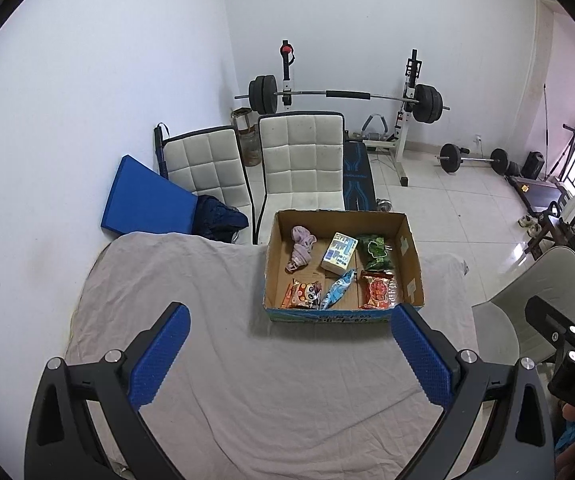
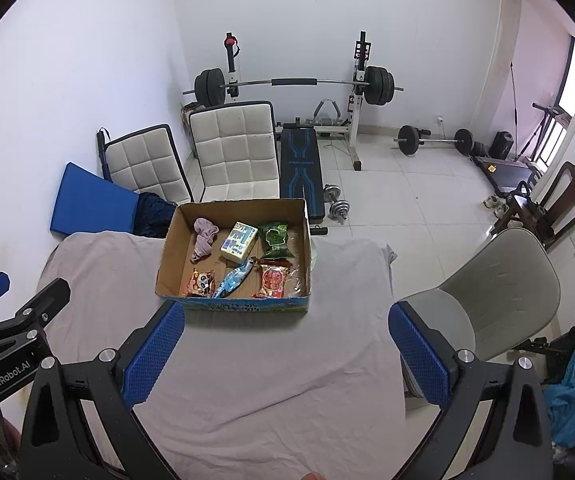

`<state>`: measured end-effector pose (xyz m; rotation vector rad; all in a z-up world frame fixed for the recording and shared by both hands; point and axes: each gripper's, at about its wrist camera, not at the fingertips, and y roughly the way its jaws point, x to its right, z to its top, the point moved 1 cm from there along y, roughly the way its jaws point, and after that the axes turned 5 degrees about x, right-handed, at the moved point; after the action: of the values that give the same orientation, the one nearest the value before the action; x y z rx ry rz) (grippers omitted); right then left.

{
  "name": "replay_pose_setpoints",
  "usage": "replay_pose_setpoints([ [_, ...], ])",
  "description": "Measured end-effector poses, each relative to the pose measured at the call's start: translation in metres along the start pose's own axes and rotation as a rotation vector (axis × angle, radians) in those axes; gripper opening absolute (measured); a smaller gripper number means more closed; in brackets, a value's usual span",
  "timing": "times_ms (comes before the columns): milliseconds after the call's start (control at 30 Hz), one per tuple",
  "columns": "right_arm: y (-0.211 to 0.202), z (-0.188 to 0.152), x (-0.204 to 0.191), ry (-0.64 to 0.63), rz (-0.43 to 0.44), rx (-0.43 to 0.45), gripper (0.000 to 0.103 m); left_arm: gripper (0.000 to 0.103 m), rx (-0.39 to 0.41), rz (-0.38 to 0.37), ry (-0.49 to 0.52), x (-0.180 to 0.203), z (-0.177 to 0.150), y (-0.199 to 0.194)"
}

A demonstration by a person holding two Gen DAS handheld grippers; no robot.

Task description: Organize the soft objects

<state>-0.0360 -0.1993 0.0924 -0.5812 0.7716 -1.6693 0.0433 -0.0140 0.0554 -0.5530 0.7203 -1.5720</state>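
An open cardboard box [image 1: 411,256] [image 2: 167,256] stands at the far edge of the cloth-covered table [image 1: 247,380] [image 2: 267,368]. Inside lie a pink cloth [image 1: 301,246] [image 2: 204,240], a tissue pack [image 1: 339,257] [image 2: 239,247], a green snack bag [image 1: 375,251] [image 2: 274,240], a red snack bag [image 1: 378,290] [image 2: 273,280], a blue packet [image 1: 337,290] [image 2: 233,278] and a panda snack bag [image 1: 303,295] [image 2: 201,282]. My left gripper [image 1: 289,322] and right gripper [image 2: 285,320] are both open and empty, held above the table in front of the box.
Two white padded chairs [image 1: 299,160] [image 2: 233,148] stand behind the table beside a blue mat [image 1: 143,198]. A grey chair [image 2: 499,288] stands at the table's right. A barbell rack [image 1: 347,96] and bench lie beyond.
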Motion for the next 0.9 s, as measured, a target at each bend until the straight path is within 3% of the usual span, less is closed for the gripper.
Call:
replay_pose_setpoints([
  [900, 0.0009, 0.0003, 0.0037, -0.003, -0.010, 0.016, 0.103, 0.103, 0.016, -0.005, -0.011, 0.0031, 0.0030, -0.0058],
])
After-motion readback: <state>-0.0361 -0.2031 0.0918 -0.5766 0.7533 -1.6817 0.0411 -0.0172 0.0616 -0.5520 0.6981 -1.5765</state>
